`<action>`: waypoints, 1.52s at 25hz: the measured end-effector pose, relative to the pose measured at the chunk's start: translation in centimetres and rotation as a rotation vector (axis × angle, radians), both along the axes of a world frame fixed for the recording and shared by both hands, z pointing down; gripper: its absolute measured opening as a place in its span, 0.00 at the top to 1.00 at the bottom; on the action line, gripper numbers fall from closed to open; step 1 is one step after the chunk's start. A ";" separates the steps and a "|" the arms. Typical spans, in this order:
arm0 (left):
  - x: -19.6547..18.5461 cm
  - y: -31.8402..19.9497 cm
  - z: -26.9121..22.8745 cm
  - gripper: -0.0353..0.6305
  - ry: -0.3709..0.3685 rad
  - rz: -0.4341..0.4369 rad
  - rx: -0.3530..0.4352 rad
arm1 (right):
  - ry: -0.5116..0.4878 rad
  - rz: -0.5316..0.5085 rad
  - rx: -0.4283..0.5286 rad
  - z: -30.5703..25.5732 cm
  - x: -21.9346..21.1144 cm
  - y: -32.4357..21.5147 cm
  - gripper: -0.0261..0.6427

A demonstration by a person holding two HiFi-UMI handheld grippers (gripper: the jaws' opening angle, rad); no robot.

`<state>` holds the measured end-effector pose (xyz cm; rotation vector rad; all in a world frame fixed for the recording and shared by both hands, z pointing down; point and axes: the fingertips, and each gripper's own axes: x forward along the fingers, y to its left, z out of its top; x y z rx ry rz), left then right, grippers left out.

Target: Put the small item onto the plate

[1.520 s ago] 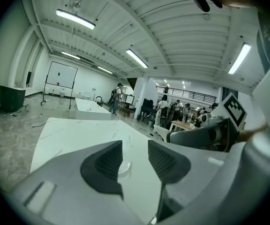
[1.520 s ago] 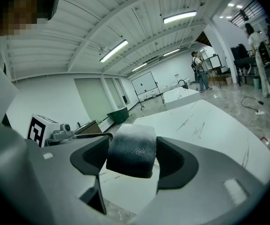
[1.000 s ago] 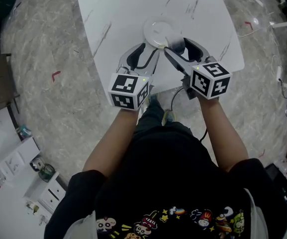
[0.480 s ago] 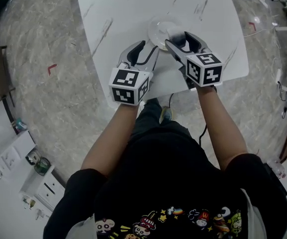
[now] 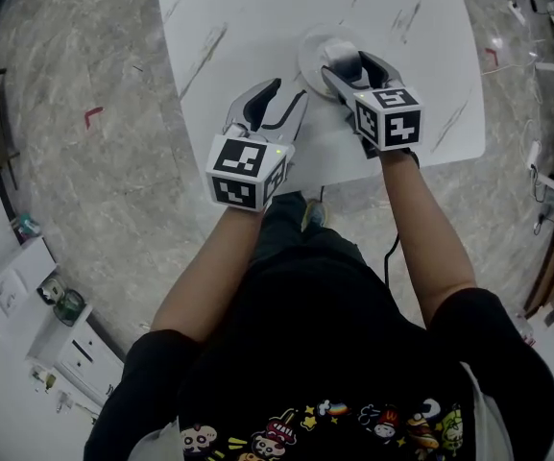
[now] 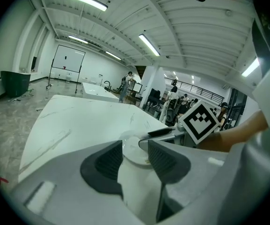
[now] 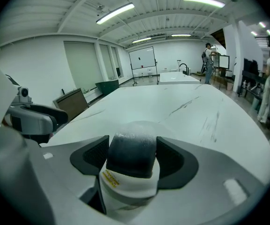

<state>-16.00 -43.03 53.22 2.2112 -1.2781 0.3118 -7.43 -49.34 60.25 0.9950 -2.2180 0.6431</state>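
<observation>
A round white plate point(image 5: 313, 46) lies on the white marble table point(image 5: 248, 17). My right gripper point(image 5: 347, 63) is over the plate's near side, shut on a small white bottle with a dark cap point(image 5: 349, 66). In the right gripper view the bottle point(image 7: 131, 161) fills the gap between the jaws of the right gripper point(image 7: 131, 150). My left gripper point(image 5: 289, 91) is just left of the plate, open and empty. In the left gripper view the plate point(image 6: 131, 155) shows beyond the left gripper point(image 6: 134, 144), with the right gripper's marker cube point(image 6: 199, 121) to the right.
The table's near edge point(image 5: 353, 166) runs just under both grippers. Grey stone floor surrounds the table. A white cabinet with small items point(image 5: 65, 349) stands at the lower left. In the left gripper view, people and chairs point(image 6: 172, 104) are far off behind the table.
My right gripper has carried the bottle forward, from the plate's near rim to over the plate. The left gripper has stayed open in about the same place.
</observation>
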 end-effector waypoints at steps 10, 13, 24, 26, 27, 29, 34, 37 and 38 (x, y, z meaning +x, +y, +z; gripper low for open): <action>-1.5 0.7 0.3 0.55 0.026 -0.038 -0.001 | 0.109 -0.027 -0.022 1.9 -0.1 -0.5 0.45; -1.6 0.9 0.4 0.55 0.031 -0.045 -0.001 | 0.123 -0.036 -0.027 2.2 -0.3 -0.6 0.45; -2.2 1.9 1.0 0.55 0.042 -0.061 -0.015 | 0.156 -0.050 -0.063 3.0 -0.6 -0.9 0.45; -2.3 2.0 1.0 0.55 0.045 -0.065 -0.015 | 0.156 -0.050 -0.065 3.1 -0.6 -0.9 0.45; -2.3 2.0 0.9 0.55 0.046 -0.067 -0.015 | 0.157 -0.049 -0.068 3.0 -0.6 -0.9 0.45; -2.3 2.1 0.9 0.55 0.048 -0.067 -0.016 | 0.157 -0.050 -0.074 3.0 -0.6 -0.9 0.45; -2.0 1.8 0.8 0.55 0.055 -0.065 -0.015 | 0.151 -0.039 -0.084 3.0 -0.6 -0.9 0.44; -1.8 1.6 0.7 0.55 0.059 -0.066 -0.009 | 0.151 -0.027 -0.087 3.1 -0.5 -0.9 0.44; -1.7 1.6 0.7 0.55 0.060 -0.067 -0.008 | 0.149 -0.022 -0.086 3.0 -0.5 -0.9 0.44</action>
